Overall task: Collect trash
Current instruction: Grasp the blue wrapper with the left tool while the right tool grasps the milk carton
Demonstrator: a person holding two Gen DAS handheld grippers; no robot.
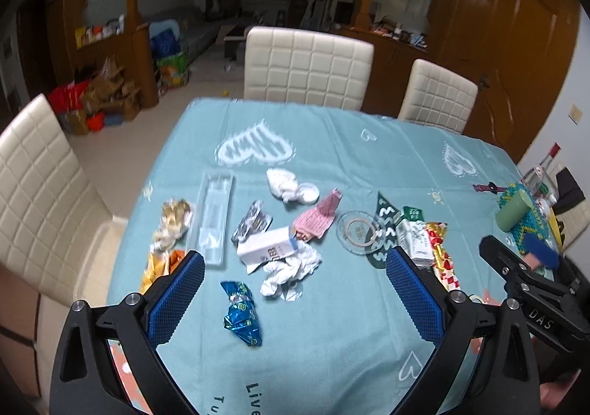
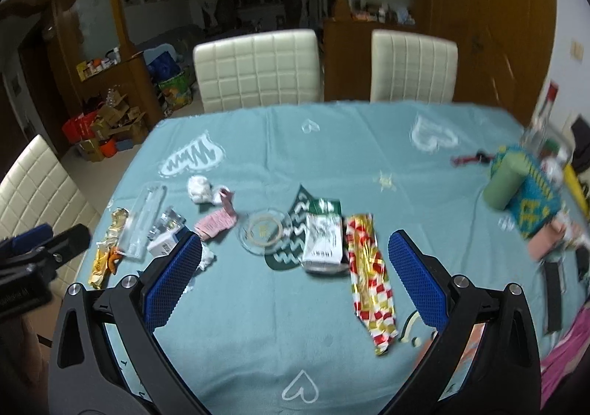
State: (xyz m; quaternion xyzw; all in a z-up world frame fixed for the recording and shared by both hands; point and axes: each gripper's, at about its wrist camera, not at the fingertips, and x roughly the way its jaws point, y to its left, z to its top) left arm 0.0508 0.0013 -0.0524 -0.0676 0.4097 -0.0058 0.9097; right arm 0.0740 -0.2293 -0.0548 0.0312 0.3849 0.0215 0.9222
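left gripper [image 1: 295, 289] held above the table [image 1: 368, 359], blue pads [image 1: 177, 298] wide apart, nothing between them. under the gap, on the blue cloth: a crumpled white tissue [image 1: 289, 269], a white box [image 1: 267, 247] touching it, a blue foil wrapper [image 1: 241, 313] nearer the camera. further left a clear plastic tray [image 1: 215, 217] and a gold wrapper [image 1: 173, 221]. at right a glass ashtray [image 1: 357, 232], and the right gripper [image 1: 531, 275] at the edge.

Near edge: bare tablecloth [image 2: 295, 334] in front of both spread grippers, open to reach.
Left clutter: blue wrapper [image 1: 241, 313], crumpled tissue [image 1: 289, 267] and white box [image 1: 267, 249] close together.
Centre: glass ashtray [image 2: 262, 230] beside carton [image 2: 322, 243].
Right: long checked wrapper [image 2: 368, 278].
Far half: clear cloth up to the chairs [image 2: 256, 68].
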